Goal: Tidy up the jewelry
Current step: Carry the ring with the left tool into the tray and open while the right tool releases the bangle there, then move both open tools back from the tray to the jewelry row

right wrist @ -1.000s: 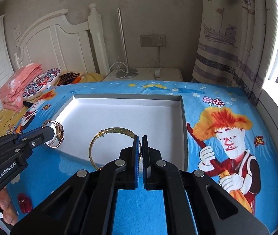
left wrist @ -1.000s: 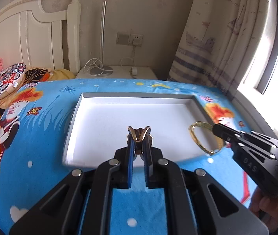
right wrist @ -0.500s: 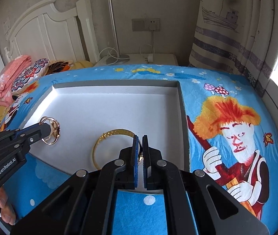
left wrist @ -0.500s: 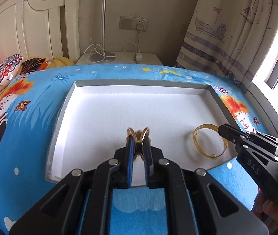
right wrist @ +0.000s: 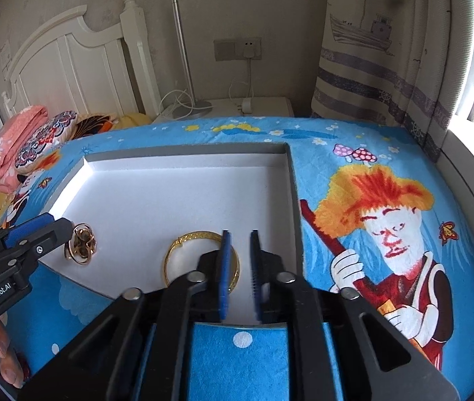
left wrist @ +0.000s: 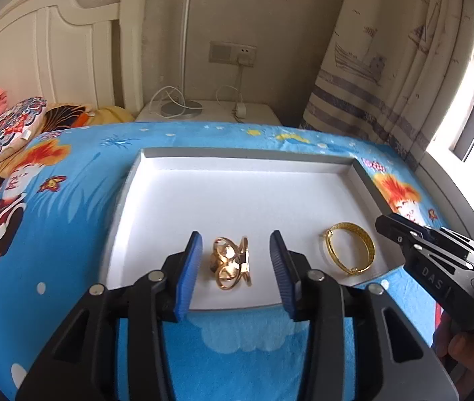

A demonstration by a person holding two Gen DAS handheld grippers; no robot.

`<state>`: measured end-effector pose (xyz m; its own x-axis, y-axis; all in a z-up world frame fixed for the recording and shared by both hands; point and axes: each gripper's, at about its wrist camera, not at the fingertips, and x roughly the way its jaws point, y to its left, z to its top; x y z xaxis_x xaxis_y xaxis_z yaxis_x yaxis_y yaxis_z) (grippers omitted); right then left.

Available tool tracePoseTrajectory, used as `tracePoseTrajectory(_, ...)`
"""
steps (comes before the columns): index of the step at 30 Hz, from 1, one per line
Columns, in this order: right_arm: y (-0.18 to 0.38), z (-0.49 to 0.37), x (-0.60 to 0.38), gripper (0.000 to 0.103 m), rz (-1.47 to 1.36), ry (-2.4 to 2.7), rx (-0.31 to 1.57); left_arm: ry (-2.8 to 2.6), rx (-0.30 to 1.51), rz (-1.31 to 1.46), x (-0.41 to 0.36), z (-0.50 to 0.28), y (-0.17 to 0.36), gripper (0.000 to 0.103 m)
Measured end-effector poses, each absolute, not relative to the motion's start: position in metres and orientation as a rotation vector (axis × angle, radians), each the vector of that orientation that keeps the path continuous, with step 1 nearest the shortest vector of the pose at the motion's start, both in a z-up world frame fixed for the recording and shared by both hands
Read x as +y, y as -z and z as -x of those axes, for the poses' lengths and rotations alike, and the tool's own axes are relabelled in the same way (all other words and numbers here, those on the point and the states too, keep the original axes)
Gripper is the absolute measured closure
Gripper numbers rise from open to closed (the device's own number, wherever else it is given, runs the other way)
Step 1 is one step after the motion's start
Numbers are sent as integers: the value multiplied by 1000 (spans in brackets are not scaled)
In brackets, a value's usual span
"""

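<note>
Here the left gripper (left wrist: 236, 269), jaws just opening, is straddling without touching the gold looped ornament (left wrist: 231, 266) lying near the white shallow tray's (left wrist: 237, 180) front edge. Rightward, the right gripper (right wrist: 239, 272), also just parting and released, is partly hiding the gold bangle (right wrist: 188, 239); the left view is showing it whole.

The left gripper (left wrist: 236, 264) has just been opened, and the gold clip (left wrist: 231, 267) now lies loose between its fingers. The right gripper (right wrist: 239, 267) has likewise been opened, the gold bangle (right wrist: 190, 250) released by its left finger.
</note>
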<state>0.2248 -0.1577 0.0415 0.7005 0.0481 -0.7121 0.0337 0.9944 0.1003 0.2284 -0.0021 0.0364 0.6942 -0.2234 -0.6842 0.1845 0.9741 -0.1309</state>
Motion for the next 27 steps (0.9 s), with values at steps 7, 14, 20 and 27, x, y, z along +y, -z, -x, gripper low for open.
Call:
tracePoseTrajectory(7, -74, -184, -156, 39, -90, 14, 631, 184, 682, 56, 16, -195, -58, 58)
tracePoseTrajectory(14, -88, -132, -148, 36, -95, 6, 570, 156, 588, 46, 34, -141, -75, 58)
tracePoseTrajectory(20, -88, -91, -144, 33, -84, -17, 570, 140, 576, 48, 49, -102, -75, 57)
tracePoseTrajectory(27, -77, -50, -151, 26, -92, -29, 588, 128, 610, 68, 63, -52, -63, 43)
